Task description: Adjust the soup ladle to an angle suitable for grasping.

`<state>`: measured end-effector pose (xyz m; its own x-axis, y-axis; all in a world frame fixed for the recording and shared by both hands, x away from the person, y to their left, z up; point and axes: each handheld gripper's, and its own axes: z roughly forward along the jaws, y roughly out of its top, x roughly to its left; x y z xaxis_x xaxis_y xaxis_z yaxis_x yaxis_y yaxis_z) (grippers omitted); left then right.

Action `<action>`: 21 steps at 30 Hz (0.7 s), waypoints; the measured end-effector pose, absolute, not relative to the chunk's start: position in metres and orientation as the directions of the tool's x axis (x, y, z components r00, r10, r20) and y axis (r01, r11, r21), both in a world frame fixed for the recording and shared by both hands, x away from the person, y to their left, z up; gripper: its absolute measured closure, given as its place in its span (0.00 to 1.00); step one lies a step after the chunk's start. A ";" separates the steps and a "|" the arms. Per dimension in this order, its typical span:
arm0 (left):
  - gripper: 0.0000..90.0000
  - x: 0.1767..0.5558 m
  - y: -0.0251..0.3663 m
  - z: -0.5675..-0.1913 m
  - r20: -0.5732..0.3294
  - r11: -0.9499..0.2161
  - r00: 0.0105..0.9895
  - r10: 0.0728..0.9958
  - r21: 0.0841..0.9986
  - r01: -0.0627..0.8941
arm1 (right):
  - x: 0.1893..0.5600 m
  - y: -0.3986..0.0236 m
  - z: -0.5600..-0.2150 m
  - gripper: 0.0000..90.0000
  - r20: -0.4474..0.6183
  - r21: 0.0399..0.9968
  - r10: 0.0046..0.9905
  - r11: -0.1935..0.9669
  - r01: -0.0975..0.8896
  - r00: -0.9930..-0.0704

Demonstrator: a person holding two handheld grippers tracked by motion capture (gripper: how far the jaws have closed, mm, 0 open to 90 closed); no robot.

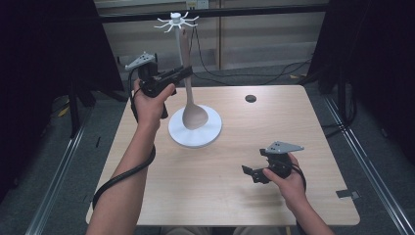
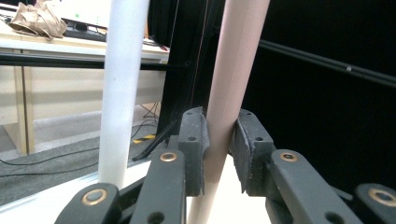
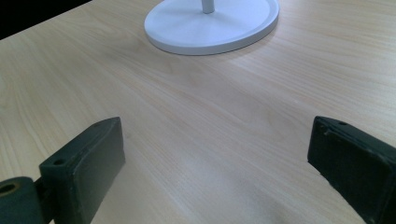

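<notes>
A white stand (image 1: 175,20) with hook arms at its top rises from a round white base (image 1: 211,133) at the table's middle back. A long pinkish-beige spoon (image 1: 194,116) hangs upright beside the pole, bowl down just over the base and handle tip up by the hooks. My left gripper (image 1: 188,72) is shut on the spoon's handle (image 2: 231,74) about halfway up, a pad pressed on each side. The white pole (image 2: 122,93) stands just left of that grip. My right gripper (image 1: 252,174) hovers low at the front right of the table, open over bare wood (image 3: 217,140), with the base (image 3: 210,28) ahead of it.
The wooden table (image 1: 235,205) has a small black round hole (image 1: 250,98) behind the stand. A grey tape patch (image 1: 346,194) lies at its front right corner. Cables (image 1: 274,73) run on the floor behind. A crumpled paper bag (image 2: 37,21) sits on a far bench.
</notes>
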<state>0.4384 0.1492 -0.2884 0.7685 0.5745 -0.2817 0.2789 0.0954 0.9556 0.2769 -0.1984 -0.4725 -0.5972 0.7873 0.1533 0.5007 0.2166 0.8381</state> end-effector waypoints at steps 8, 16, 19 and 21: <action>0.81 0.439 0.149 -0.291 -0.275 0.098 0.765 0.582 0.958 0.270 | 0.274 -0.201 -0.472 0.04 0.151 0.838 0.791 0.216 0.501 -0.593; 0.80 0.440 0.151 -0.292 -0.280 0.103 0.765 0.580 0.957 0.273 | 0.271 -0.202 -0.473 0.04 0.155 0.833 0.795 0.214 0.510 -0.587; 0.79 0.440 0.152 -0.292 -0.275 0.099 0.764 0.583 0.958 0.269 | 0.272 -0.201 -0.473 0.04 0.154 0.835 0.792 0.214 0.506 -0.590; 0.79 0.439 0.152 -0.293 -0.296 0.126 0.756 0.584 0.953 0.276 | 0.272 -0.201 -0.473 0.04 0.152 0.836 0.792 0.216 0.505 -0.591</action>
